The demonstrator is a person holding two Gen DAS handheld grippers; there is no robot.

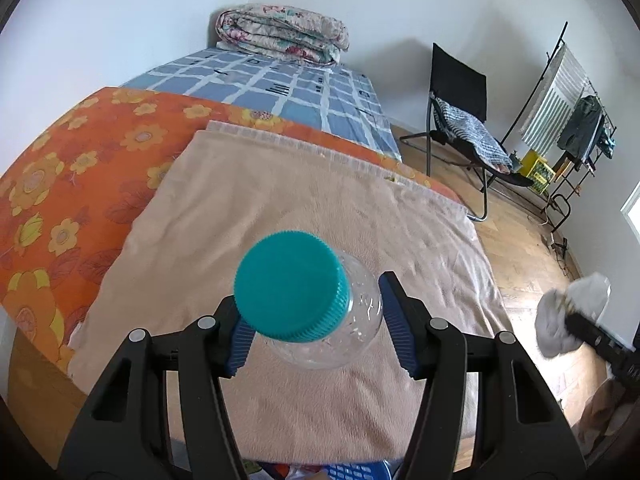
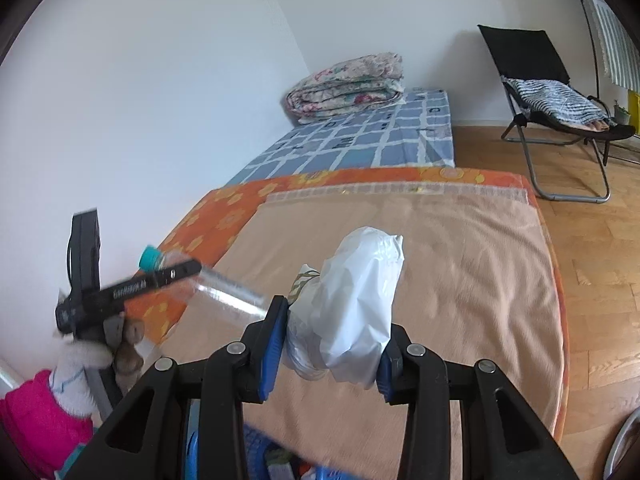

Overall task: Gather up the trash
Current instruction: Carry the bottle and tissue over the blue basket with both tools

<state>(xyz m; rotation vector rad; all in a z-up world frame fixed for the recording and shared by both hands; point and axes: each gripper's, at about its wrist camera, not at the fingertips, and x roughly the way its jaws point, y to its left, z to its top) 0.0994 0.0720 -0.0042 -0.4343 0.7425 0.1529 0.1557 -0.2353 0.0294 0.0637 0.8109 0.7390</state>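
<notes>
My left gripper [image 1: 316,332] is shut on a clear plastic bottle [image 1: 352,328] with a teal cap [image 1: 290,284], held cap-forward above the beige blanket [image 1: 304,208]. My right gripper [image 2: 330,344] is shut on a crumpled white plastic bag [image 2: 356,304] with some clear plastic under it. The right wrist view shows the left gripper [image 2: 128,288] and its bottle [image 2: 224,292] at the left. The left wrist view shows the right gripper's bag [image 1: 568,316] at the right edge.
A blue plastic basket [image 1: 352,472] shows at the bottom edge below both grippers. The bed [image 1: 60,184] has an orange floral cover, a blue checked sheet and a folded quilt [image 1: 280,34]. A black folding chair [image 2: 560,112] and a clothes rack [image 1: 572,128] stand on the wooden floor.
</notes>
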